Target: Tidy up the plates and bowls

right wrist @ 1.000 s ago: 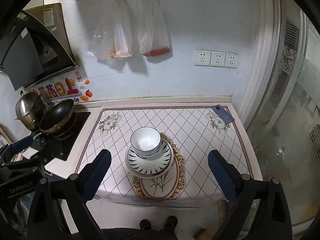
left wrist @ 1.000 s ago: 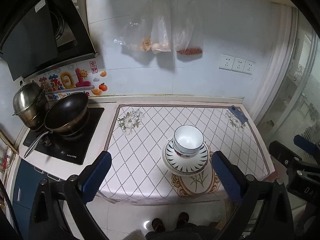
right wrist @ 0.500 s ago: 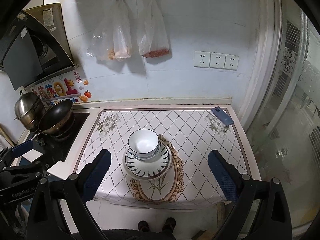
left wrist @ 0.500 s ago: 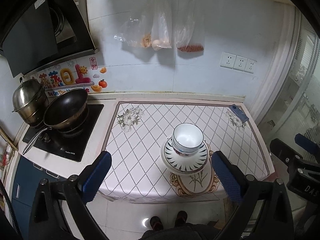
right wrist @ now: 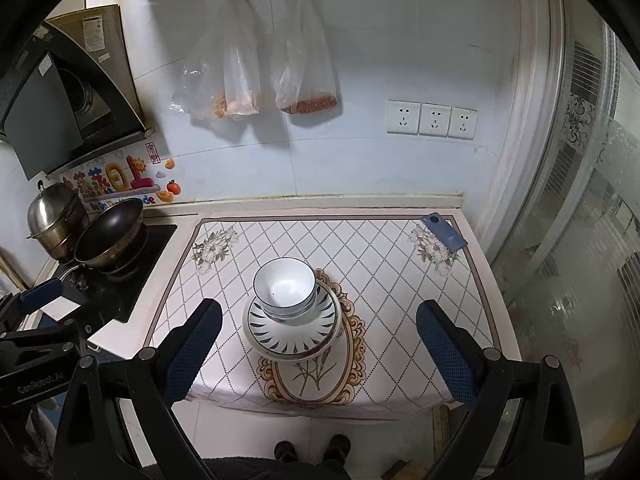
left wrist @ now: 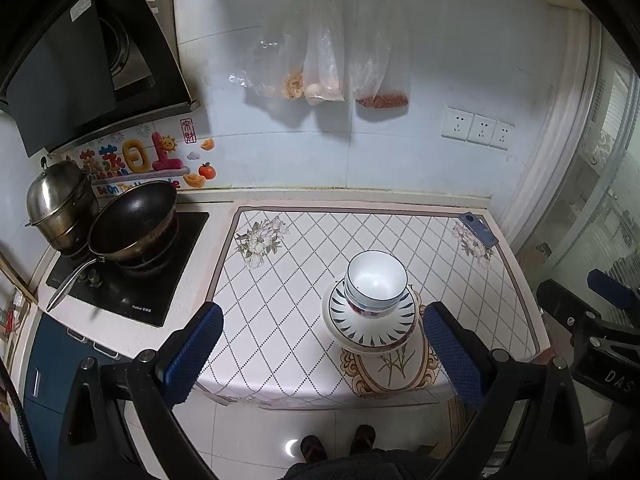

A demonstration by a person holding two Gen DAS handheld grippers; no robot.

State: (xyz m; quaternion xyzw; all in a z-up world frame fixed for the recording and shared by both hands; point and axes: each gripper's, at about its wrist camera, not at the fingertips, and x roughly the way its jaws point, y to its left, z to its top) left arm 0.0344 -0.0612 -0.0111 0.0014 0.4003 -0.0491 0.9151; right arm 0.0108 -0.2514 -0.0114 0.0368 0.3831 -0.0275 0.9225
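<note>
A stack of white bowls (left wrist: 376,282) (right wrist: 285,290) sits on stacked plates with dark leaf rims (left wrist: 370,330) (right wrist: 290,334), near the front middle of the counter's diamond-patterned cloth (left wrist: 304,280) (right wrist: 380,280). My left gripper (left wrist: 320,344) is open and empty, held high above and in front of the counter, the stack just inside its right finger. My right gripper (right wrist: 318,340) is open and empty, also high and back, the stack between its fingers and left of centre.
A black wok (left wrist: 132,220) (right wrist: 108,236) and a steel pot (left wrist: 60,204) (right wrist: 56,216) stand on the hob at left. A blue phone (left wrist: 478,229) (right wrist: 444,232) lies at the cloth's back right corner. Plastic bags (right wrist: 260,80) hang on the wall. A glass door (right wrist: 580,240) is at right.
Both grippers have drifted slightly back and up from the counter; the stack looks a little lower and smaller in both views. Jaws stay open; nothing on the counter moved.
</note>
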